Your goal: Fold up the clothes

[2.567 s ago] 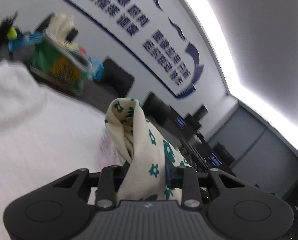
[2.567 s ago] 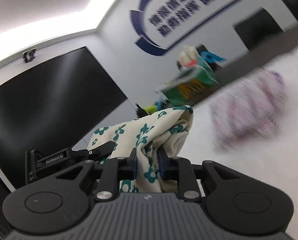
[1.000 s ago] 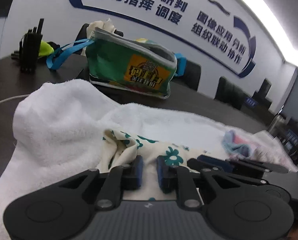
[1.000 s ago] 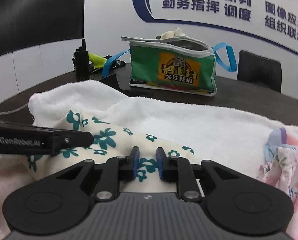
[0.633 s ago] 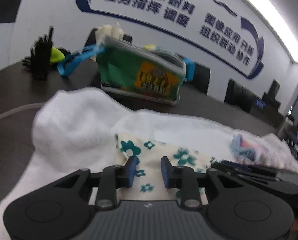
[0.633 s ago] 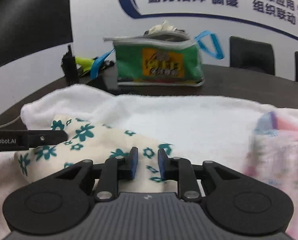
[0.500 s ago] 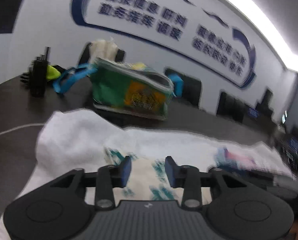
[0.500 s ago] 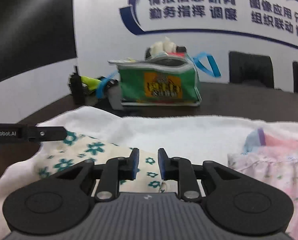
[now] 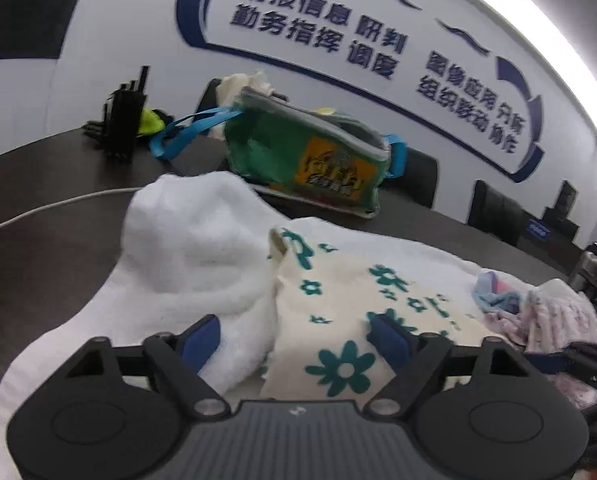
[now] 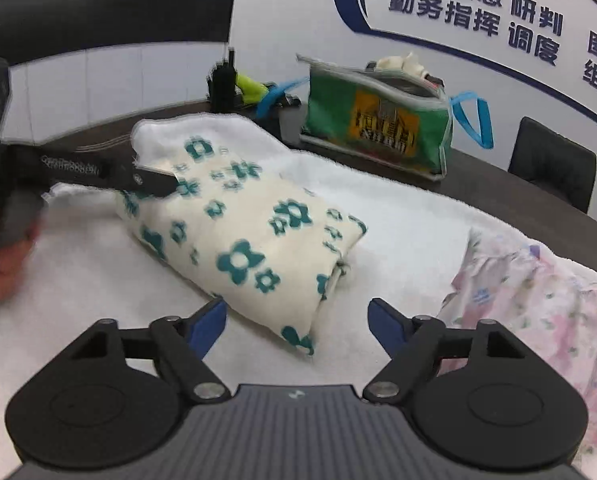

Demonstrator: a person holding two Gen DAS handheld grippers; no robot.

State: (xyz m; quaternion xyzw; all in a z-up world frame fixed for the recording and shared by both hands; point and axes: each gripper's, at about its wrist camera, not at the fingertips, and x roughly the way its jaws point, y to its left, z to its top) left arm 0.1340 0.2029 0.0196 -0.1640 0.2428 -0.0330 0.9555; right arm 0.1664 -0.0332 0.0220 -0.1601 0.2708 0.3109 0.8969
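Cloth (image 10: pixel 254 240), cream with green flowers, now lies folded on the white towel (image 10: pixel 398 216); earlier both tongs pinched it. Left gripper (image 9: pixel 294 340) and right gripper (image 10: pixel 297 322) have just been opening: jaws apart, pads off the fabric, cloth edge between them. Pink garment (image 10: pixel 538 300) sits just right.

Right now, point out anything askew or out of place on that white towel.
The folded cream floral garment lies neat, released, both grippers' jaws having just opened. The pink floral garment sits crumpled and unfolded at the towel's right end. The towel's far left corner is bunched into a hump rather than flat.
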